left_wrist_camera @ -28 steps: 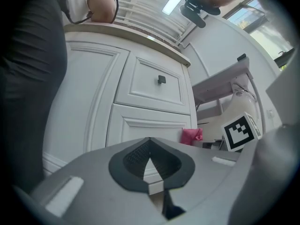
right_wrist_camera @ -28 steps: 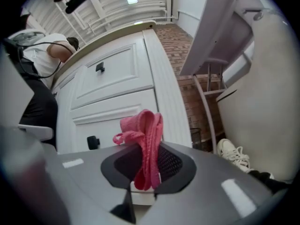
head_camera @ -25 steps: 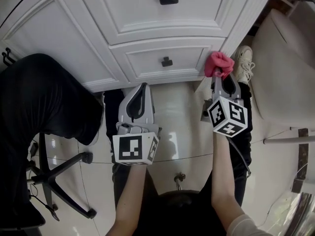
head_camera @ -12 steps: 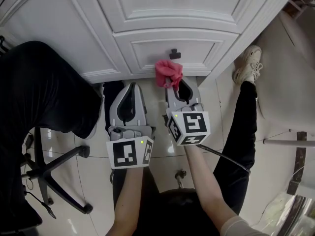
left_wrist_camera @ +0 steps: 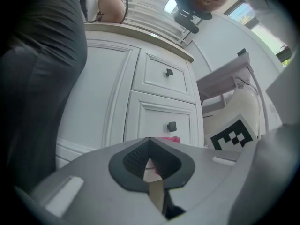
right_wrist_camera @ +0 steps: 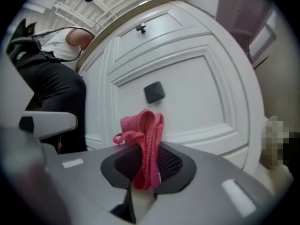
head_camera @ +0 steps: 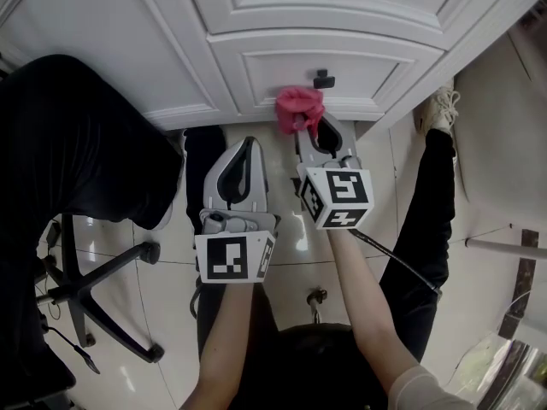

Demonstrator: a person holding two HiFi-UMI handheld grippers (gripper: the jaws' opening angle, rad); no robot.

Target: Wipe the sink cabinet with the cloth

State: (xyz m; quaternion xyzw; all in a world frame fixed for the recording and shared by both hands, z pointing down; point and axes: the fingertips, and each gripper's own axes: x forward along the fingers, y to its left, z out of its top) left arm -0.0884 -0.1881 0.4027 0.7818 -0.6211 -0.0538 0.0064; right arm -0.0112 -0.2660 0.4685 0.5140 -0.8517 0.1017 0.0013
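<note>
The white sink cabinet [head_camera: 282,32] fills the top of the head view, its lowest drawer [head_camera: 329,68] carrying a small dark knob [head_camera: 323,80]. A bunched pink cloth [head_camera: 299,109] is pinched in my right gripper [head_camera: 306,131], which is shut on it just below that knob. In the right gripper view the pink cloth [right_wrist_camera: 143,144] sticks up between the jaws in front of the drawer panel [right_wrist_camera: 187,97] and the knob [right_wrist_camera: 154,92]. My left gripper [head_camera: 242,156] hangs lower left of the cloth, shut and holding nothing; in its own view its tips [left_wrist_camera: 150,146] meet before the drawer [left_wrist_camera: 161,121].
A person in black clothes [head_camera: 77,143] stands at the left against the cabinet. A black swivel-chair base [head_camera: 94,306] sits on the glossy tiled floor [head_camera: 291,229]. A leg with a white shoe [head_camera: 436,114] is at the right. A cable [head_camera: 402,263] trails from my right gripper.
My right gripper carried the pink cloth from the cabinet's right corner leftward to the lowest drawer front, under the knob. The left gripper stayed about where it was.
</note>
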